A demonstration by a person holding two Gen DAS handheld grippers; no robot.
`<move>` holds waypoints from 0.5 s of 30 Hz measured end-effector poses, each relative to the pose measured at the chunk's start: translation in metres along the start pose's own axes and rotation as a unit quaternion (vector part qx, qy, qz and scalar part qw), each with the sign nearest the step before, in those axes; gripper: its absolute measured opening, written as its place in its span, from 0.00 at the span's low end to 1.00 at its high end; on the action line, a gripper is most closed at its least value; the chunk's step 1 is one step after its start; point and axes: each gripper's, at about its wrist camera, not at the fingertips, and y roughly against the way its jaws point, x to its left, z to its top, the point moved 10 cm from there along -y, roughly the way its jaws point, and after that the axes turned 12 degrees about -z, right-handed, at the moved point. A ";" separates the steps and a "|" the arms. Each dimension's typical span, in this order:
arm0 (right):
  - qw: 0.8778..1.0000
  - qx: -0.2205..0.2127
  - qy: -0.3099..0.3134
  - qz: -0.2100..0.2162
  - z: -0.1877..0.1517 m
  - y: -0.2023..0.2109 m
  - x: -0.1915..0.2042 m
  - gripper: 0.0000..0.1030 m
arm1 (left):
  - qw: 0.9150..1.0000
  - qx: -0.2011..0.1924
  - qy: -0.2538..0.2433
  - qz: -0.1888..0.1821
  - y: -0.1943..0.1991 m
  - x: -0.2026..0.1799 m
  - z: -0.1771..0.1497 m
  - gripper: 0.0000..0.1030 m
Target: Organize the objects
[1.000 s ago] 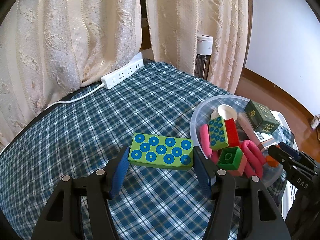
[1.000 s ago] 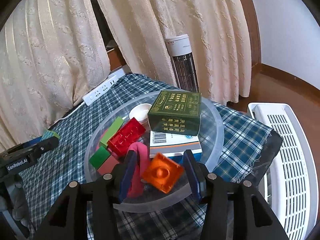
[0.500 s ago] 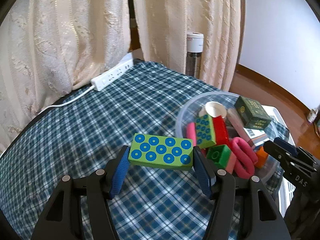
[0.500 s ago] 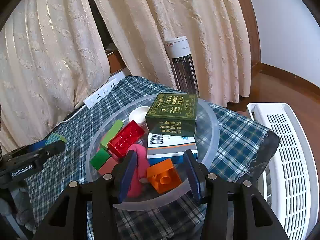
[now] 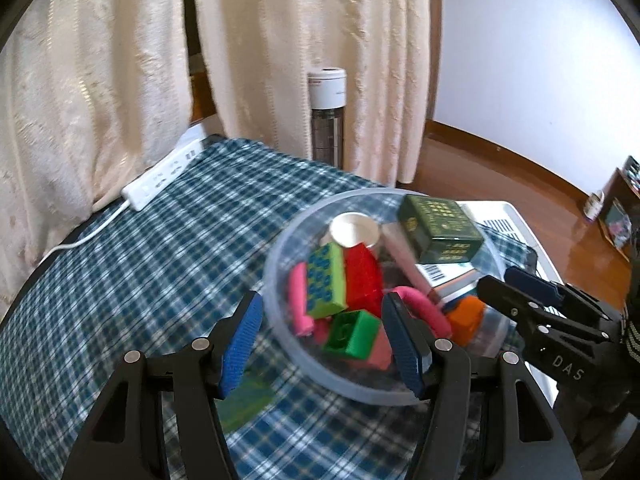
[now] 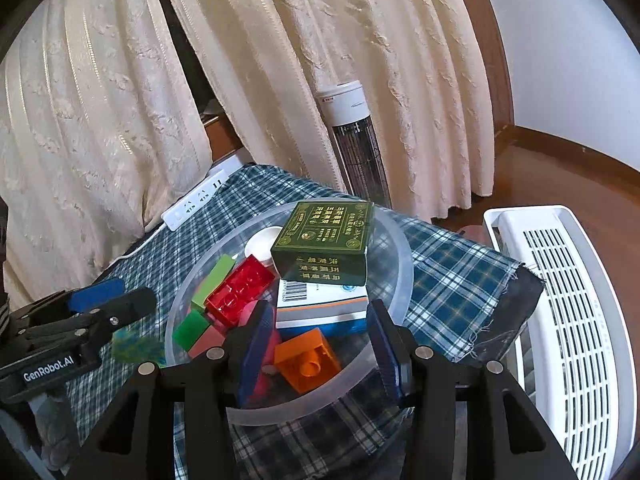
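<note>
Judging by the layout, 1 block is out of the clear bowl (image 5: pixel 276 276) and the next pick is due. The green block with blue dots (image 6: pixel 134 346) lies blurred on the plaid cloth (image 5: pixel 160 248) just beside the bowl, under the left gripper (image 5: pixel 320 344), whose jaws stand wide and empty. The right gripper (image 6: pixel 316 354), also wide, straddles the orange block (image 6: pixel 308 360) inside the bowl; closing on its 2 flat sides looks the likely next move.
</note>
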 end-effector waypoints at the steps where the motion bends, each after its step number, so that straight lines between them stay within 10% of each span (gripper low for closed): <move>1: 1.000 0.000 -0.001 0.001 0.000 0.000 -0.001 0.50 | 1.000 0.001 -0.001 -0.001 -0.002 -0.001 0.000 0.61; 15: 1.000 0.001 -0.012 0.025 0.001 0.000 0.001 0.57 | 0.995 0.011 0.087 0.040 0.017 0.072 -0.028 0.63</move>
